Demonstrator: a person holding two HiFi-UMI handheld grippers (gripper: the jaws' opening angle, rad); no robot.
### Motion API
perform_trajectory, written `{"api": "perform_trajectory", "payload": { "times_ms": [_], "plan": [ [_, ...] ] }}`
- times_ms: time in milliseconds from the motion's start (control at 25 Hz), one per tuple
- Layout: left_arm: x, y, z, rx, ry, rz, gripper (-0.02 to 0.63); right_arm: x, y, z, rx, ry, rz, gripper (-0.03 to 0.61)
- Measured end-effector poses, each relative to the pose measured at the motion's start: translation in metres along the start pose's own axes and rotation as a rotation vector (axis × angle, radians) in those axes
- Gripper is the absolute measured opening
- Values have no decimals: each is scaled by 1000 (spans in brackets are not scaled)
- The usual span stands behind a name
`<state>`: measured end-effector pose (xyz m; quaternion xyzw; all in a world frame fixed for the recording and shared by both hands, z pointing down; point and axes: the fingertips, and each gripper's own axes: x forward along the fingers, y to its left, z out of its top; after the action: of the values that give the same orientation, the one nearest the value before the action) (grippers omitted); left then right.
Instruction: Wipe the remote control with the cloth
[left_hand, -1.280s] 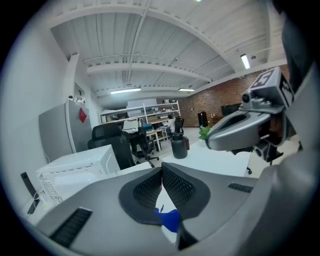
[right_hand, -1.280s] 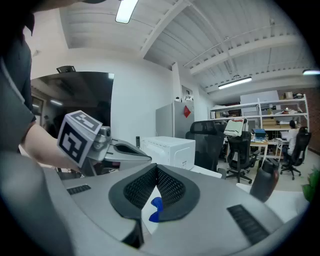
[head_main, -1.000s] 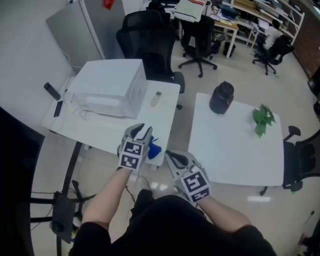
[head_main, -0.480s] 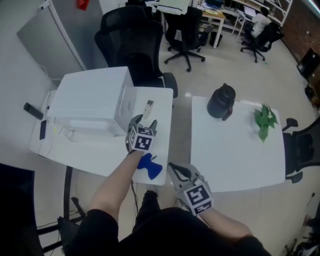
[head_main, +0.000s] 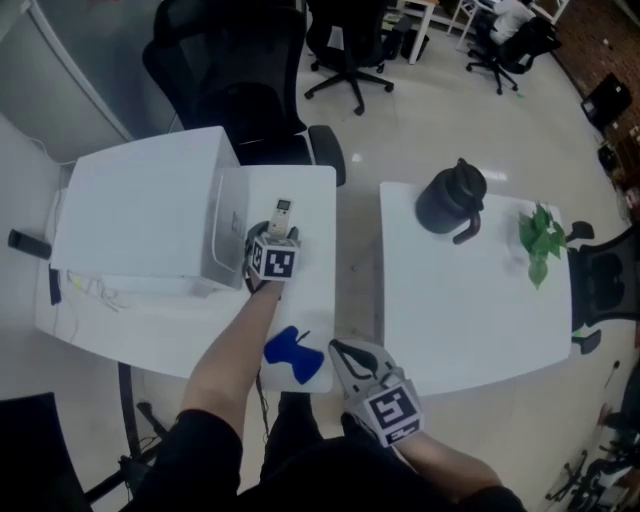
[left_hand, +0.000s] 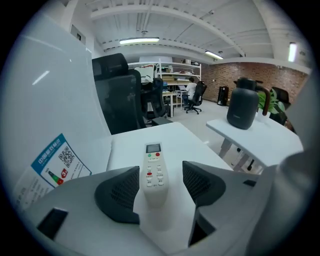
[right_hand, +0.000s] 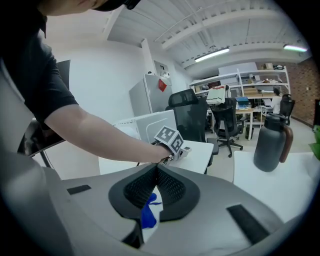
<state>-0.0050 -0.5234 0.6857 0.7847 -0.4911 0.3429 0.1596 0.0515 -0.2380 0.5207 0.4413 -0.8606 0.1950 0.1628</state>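
The person is reaching the left gripper (head_main: 278, 238) out across the left table (head_main: 318, 262), and its jaws are standing spread. In the left gripper view the white remote control (left_hand: 154, 172) is lying flat on the tabletop between the two dark pads (left_hand: 119, 194), buttons up and its small screen at the far end. A narrow gap is showing on each side, so the left gripper (left_hand: 156, 189) is not squeezing it. From the head view the remote control (head_main: 283, 212) is sitting just beside the big white box (head_main: 140, 210), which is wearing a blue and white sticker (left_hand: 54, 161) on its side.

The blue cloth (head_main: 293, 352) is lying crumpled near the front edge of the same table, behind the left gripper and apart from the remote control. The right gripper (head_main: 342, 352) is hanging low, just beside the cloth. Its jaws are pressed together at the tips with nothing pinched. In the right gripper view the cloth (right_hand: 148, 214) is peeking through the slit below the right gripper's (right_hand: 155, 172) closed tips.

On the right table (head_main: 470, 310) a black jug (head_main: 450, 198) is standing, with a green plant (head_main: 541, 236) near it.
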Motion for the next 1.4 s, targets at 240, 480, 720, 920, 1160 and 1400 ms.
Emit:
{"api": "perform_trajectory", "payload": {
  "times_ms": [240, 480, 720, 920, 1160, 1400],
  "plan": [
    [20, 8, -13, -52, 60, -12, 270, 21, -7, -4, 19, 24, 14, 9],
    [28, 8, -13, -45, 68, -42, 270, 32, -6, -4, 17, 38, 26, 9],
    [30, 17, -13, -48, 63, -35, 207, 34, -6, -3, 18, 43, 23, 9],
    [24, 13, -13, -33, 66, -44, 206, 33, -7, -2, 9, 45, 19, 9],
    [10, 5, -7, -15, 29, -44, 206, 50, -27, 12, -23, 49, -6, 9],
    [-13, 0, -9, -6, 9, -41, 206, 93, -59, 47, -82, 49, -47, 9]
  ]
}}
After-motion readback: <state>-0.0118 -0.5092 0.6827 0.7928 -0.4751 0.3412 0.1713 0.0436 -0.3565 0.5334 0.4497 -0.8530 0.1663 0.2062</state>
